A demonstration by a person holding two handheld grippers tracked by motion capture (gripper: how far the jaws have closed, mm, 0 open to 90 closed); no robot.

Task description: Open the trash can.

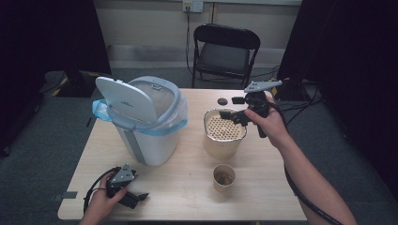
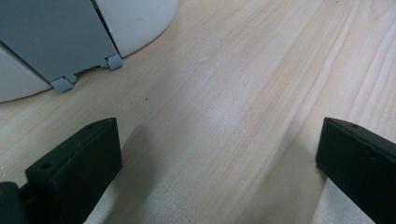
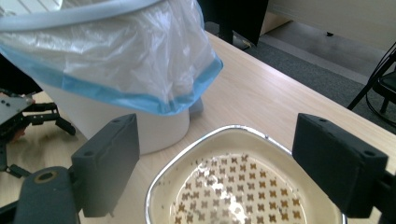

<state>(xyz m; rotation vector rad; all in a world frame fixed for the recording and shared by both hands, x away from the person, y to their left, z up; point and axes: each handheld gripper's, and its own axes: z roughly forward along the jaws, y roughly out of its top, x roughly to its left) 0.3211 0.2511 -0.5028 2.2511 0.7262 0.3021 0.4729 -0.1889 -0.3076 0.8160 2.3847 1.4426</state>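
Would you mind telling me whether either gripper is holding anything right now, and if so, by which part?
Nothing is held. The right gripper hovers open over the perforated container, and the left gripper rests open over bare table.

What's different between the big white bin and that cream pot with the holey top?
The white bin is taller, lined with a blue-edged plastic bag, and its lid stands flipped open. The cream pot is shorter and capped by a perforated insert. The right hand-held gripper hovers open over the pot; nothing reaches for the bin. Both stand upright on the wooden table.
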